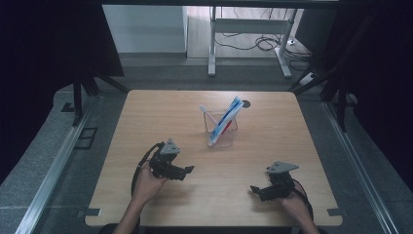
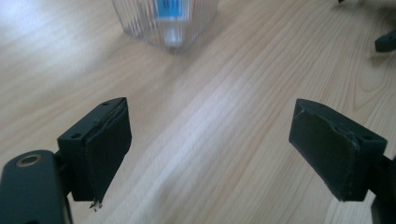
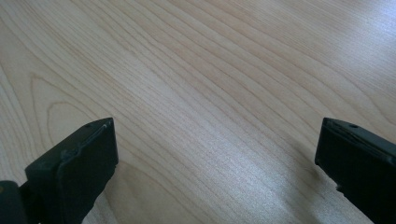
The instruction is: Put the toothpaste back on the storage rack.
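Right claw (image 3: 212,163) spread wide over bare wood

Its 2 black jaws rise from the bottom corners, 1 at the lower left and 1 at the lower right edge, set well apart with nothing held between them. Each jaw shows a flat dark pad on its inner face and a small screw hole near its top edge. Beneath and beyond them lies the pale tabletop (image 3: 201,70), its wood grain running in long diagonal bands, with an arched grain figure at the left. A soft bright sheen sits on the wood between the jaws.
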`<state>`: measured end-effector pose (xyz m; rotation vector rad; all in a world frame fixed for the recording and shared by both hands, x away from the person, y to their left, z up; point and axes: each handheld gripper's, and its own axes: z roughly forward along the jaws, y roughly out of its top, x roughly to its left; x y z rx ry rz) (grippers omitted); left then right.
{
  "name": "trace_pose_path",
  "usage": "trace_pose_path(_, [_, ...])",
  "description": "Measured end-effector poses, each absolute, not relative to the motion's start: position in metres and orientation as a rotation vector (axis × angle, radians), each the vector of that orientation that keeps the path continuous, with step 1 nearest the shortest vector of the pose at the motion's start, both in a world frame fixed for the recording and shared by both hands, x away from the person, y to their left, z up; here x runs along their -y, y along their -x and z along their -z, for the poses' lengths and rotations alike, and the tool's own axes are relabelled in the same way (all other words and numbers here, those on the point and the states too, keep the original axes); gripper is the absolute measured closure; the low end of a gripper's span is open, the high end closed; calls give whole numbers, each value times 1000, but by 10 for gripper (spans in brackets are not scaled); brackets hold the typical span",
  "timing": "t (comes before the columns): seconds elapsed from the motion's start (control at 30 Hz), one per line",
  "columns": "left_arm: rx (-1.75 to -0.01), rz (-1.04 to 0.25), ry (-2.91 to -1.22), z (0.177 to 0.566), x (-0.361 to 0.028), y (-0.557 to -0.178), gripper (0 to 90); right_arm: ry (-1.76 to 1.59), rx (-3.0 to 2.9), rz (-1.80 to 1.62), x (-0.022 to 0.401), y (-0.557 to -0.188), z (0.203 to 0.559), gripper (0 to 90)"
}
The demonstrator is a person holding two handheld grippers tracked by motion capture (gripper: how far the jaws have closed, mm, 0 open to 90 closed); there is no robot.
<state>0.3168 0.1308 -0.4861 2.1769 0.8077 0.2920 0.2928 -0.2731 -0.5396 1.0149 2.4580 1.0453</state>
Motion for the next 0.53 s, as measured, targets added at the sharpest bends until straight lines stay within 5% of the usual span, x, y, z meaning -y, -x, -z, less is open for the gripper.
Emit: trace_pose_path(0.53, [-906, -282, -2263, 530, -142, -310, 133, -1009, -2474, -1026, 272, -293, 541, 0])
